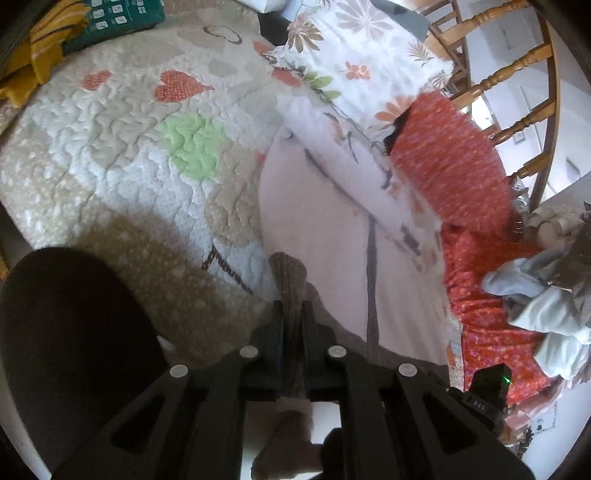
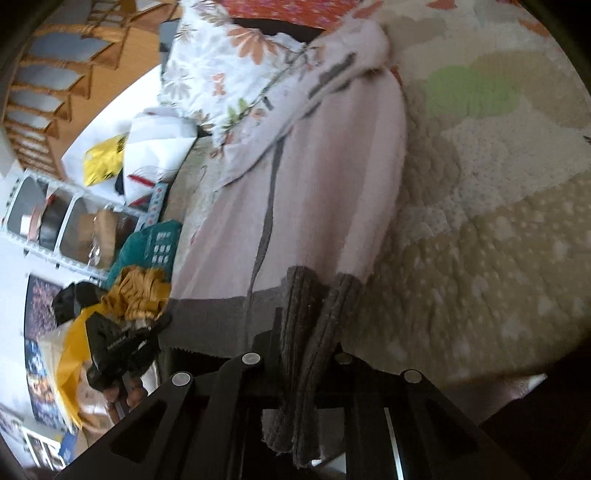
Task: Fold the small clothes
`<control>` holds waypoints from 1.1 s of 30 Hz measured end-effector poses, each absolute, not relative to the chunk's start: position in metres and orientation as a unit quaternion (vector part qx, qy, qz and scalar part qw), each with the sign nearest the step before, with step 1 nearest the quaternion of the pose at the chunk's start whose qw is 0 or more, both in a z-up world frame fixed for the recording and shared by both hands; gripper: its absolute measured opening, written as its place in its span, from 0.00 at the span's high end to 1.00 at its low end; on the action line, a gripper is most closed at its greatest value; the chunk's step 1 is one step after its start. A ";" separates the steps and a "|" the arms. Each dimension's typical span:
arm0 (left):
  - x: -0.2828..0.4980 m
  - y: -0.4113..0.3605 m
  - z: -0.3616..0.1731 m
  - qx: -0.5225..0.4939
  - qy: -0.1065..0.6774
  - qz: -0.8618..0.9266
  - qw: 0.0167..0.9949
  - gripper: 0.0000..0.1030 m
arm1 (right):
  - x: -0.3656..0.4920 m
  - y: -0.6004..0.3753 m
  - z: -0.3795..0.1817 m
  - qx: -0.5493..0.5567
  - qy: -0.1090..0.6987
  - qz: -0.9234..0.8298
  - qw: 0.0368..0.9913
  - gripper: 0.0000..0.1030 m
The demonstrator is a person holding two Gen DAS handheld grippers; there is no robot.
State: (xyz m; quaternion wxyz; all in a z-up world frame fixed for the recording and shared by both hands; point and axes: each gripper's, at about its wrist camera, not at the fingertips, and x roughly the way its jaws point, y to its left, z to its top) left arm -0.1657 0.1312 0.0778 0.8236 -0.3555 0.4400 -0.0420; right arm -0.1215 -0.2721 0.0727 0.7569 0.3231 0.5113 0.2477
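In the left wrist view, a dark rounded shape [image 1: 66, 350] fills the lower left corner; what it is cannot be told. Behind it a quilt [image 1: 110, 155] with orange hearts and a green patch covers the bed. At the top left lie a mustard cloth [image 1: 40, 55] and a teal pack [image 1: 118, 18]. In the middle, the left gripper [image 1: 292, 314] has its jaws closed on the grey ribbed hem of a pale pink garment [image 1: 325, 229], which runs away from the jaws across the quilt, a grey stripe along it. Past its far end lies a floral pillow [image 1: 354, 62]. To the right is a red patterned cloth [image 1: 454, 166], then a heap of pale grey clothes [image 1: 546, 306] and wooden chair spindles [image 1: 517, 66].

In the right wrist view, shelving [image 2: 55, 214] with boxes stands at the left, with the teal pack [image 2: 155, 243] and mustard cloth [image 2: 140, 291] near it. Just below, the person's hand [image 2: 122, 398] holds the other black gripper beside the garment's hem. In the middle, the right gripper [image 2: 306, 332] has its jaws clamped on the bunched grey hem, folds of it hanging between the fingers. The pink garment [image 2: 332, 177] stretches upward to the floral pillow [image 2: 229, 66]. The quilt [image 2: 480, 221] fills the right.
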 end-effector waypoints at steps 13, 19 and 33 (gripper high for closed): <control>-0.085 0.140 0.106 -0.347 0.407 -0.032 0.845 0.93 | -0.078 -0.290 0.082 0.328 0.505 0.253 0.757 0.90; 0.031 0.148 0.120 -0.333 0.380 -0.006 0.863 0.93 | 0.028 -0.289 0.115 0.329 0.465 0.237 0.787 0.90; 0.239 0.138 0.057 -0.311 0.441 0.043 0.841 0.92 | 0.232 -0.298 0.057 0.377 0.487 0.144 0.774 0.90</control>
